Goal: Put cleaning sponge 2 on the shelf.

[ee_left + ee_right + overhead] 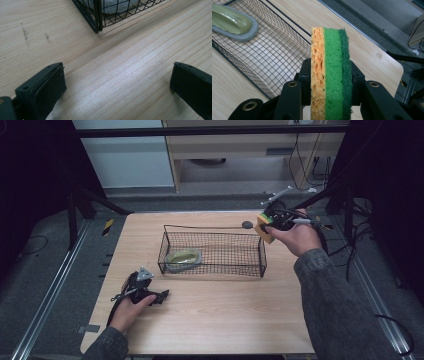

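Note:
A three-layer sponge (330, 72), orange, green and dark green, stands on edge between the jaws of my right gripper (329, 83), which is shut on it. From above, that gripper (267, 223) holds the sponge (263, 227) in the air just past the right end of a black wire basket (220, 265). Inside the basket at its left end lies a green dish with a grey rim (183, 256), also seen from the right gripper (232, 22). My left gripper (162, 296) rests low on the table in front of the basket's left corner (98, 17), its jaws (117, 75) open and empty.
The basket has a thin wire handle (200, 226) with a dark knob (247, 224) along its far side. The wooden table (215, 315) ends close behind the right gripper, with a dark frame and cables (350, 215) beyond it. Bare wood lies in front of the basket.

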A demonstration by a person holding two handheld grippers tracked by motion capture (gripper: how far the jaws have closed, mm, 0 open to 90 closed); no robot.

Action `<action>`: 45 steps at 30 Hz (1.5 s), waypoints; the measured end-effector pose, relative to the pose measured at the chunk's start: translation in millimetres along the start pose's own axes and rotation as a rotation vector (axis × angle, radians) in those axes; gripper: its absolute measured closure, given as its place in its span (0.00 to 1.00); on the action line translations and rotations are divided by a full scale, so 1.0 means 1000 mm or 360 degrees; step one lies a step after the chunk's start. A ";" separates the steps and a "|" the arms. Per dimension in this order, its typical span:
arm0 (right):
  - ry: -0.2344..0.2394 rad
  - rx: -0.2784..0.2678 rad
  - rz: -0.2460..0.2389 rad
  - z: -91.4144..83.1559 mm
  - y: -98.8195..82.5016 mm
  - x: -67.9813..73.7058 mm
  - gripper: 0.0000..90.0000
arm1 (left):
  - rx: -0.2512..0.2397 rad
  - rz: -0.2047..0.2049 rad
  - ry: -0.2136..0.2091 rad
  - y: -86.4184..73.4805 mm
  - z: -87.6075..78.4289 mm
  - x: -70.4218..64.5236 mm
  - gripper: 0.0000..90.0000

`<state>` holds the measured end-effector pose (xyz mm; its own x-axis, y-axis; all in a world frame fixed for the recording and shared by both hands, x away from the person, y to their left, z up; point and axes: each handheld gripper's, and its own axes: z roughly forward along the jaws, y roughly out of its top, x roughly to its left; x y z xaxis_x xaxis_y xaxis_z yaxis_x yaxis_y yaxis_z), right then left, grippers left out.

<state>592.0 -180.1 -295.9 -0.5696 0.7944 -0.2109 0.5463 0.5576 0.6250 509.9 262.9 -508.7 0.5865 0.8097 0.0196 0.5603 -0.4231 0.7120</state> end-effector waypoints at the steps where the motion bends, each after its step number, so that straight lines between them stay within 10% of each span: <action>1: 0.0006 0.0003 0.0002 0.002 0.001 0.001 0.72 | 0.0000 0.0000 0.0000 0.000 0.000 0.000 0.00; 45: 0.0108 0.0092 -0.0073 0.072 -0.006 0.026 0.72 | -0.0002 0.0002 -0.0003 0.000 0.000 0.000 0.00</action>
<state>618.1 -145.2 -359.0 -0.6341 0.7506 -0.1858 0.5521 0.6078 0.5708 510.5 262.9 -508.7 0.5882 0.8085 0.0194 0.5590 -0.4238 0.7127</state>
